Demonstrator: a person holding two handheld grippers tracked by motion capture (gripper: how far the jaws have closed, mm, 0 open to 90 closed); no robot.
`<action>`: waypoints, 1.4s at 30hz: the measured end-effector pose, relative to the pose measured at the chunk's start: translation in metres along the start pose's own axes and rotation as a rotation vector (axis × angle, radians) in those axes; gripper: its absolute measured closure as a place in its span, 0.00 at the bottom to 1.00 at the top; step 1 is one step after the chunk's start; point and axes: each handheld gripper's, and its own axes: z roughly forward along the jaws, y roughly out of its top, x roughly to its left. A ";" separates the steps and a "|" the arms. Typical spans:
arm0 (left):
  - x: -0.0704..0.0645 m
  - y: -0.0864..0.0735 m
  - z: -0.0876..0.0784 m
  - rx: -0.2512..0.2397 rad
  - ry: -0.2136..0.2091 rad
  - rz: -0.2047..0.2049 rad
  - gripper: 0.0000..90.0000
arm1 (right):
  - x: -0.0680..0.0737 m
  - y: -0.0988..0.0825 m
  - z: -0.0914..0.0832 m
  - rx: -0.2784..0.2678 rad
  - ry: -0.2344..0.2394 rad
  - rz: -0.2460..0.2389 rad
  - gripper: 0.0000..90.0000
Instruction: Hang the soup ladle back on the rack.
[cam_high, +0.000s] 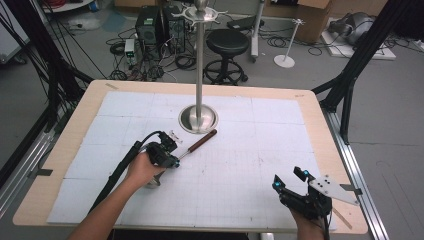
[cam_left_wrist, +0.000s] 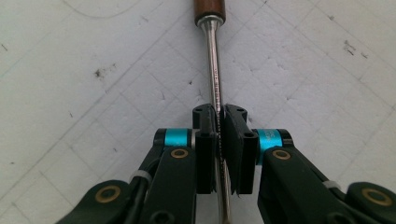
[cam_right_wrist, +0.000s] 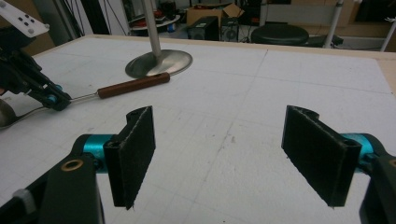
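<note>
A long utensil with a brown wooden handle (cam_high: 202, 140) and a thin steel shaft (cam_left_wrist: 215, 70) lies on the white gridded mat, its handle end pointing at the stand's base. My left gripper (cam_high: 175, 161) is shut on the shaft, and in the left gripper view the pads (cam_left_wrist: 233, 135) press it from both sides. In the right gripper view the left gripper (cam_right_wrist: 56, 100) pinches the shaft just short of the handle (cam_right_wrist: 133, 86). My right gripper (cam_high: 289, 179) rests near the table's front right, wide open with nothing between its pads (cam_right_wrist: 135, 154).
A steel pole stand with a round base (cam_high: 198, 119) rises from the middle back of the mat, right beside the handle's tip. The wooden table edge (cam_high: 345, 165) runs close to the right hand. A stool and cables sit on the floor beyond the table.
</note>
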 end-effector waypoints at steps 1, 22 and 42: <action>0.000 0.000 0.000 -0.002 -0.008 -0.003 0.92 | 0.000 0.000 0.000 0.001 -0.001 0.001 0.27; 0.009 -0.014 -0.035 -0.172 -0.014 -0.018 0.93 | 0.000 -0.001 -0.002 0.001 -0.001 0.013 0.27; 0.019 -0.051 -0.071 -0.433 -0.022 -0.058 0.93 | 0.003 -0.003 0.002 0.014 0.009 0.007 0.27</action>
